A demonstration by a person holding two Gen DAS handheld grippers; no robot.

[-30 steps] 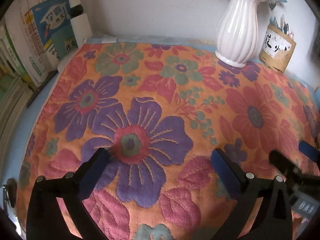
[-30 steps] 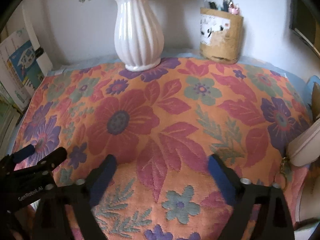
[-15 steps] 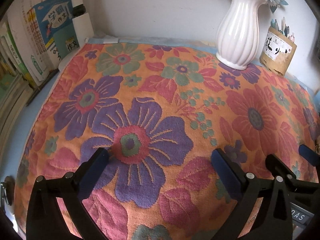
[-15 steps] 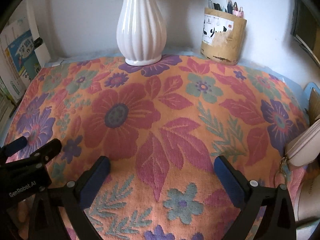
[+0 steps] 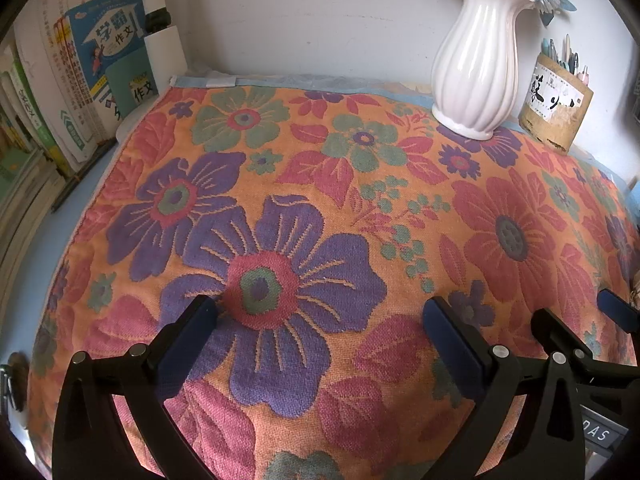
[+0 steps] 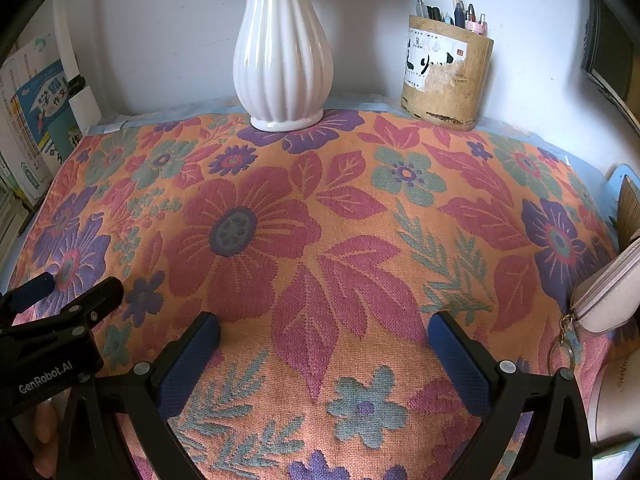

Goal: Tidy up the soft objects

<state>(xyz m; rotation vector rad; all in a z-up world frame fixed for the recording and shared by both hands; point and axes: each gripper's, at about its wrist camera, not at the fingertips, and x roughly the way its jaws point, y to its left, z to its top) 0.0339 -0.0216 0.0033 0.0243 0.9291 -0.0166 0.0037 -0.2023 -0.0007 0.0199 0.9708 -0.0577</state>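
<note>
While both grippers' fingers stand wide apart, left gripper (image 5: 318,320) and right gripper (image 6: 323,334) hover over the flat, coarse-woven floral towel (image 6: 320,232), long axis left-right.

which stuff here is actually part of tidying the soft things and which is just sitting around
Part of the job:
floral towel
left tool, open
right tool, open

Just lying about:
white vase
pen holder
books
pale zip pouch
</note>
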